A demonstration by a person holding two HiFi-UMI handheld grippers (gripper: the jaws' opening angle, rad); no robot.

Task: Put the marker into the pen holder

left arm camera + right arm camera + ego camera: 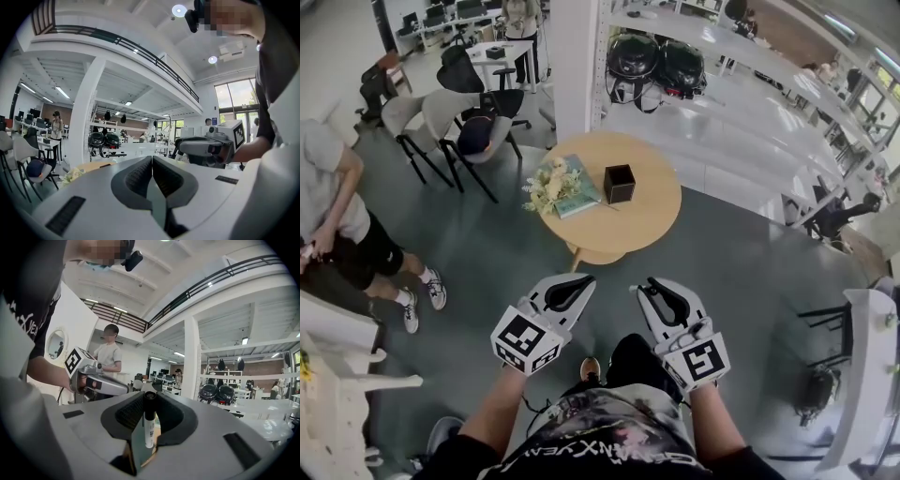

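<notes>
The right claw (149, 398) is closed on a marker (149, 427), which lies along the gap between the ribbed pads (129, 411), black cap at the far end and white printed barrel nearer the camera. To the left, the left claw (123, 389) hangs level, a cube (77, 361) with a square marker at its back. Behind it stands a person (108, 355) in a pale shirt. To the right are a white pillar (191, 357) and two dark helmets (218, 392) on a shelf.

Head view steeply down; L+R gripper views level, fwd; shared: helmets (634, 54).
</notes>
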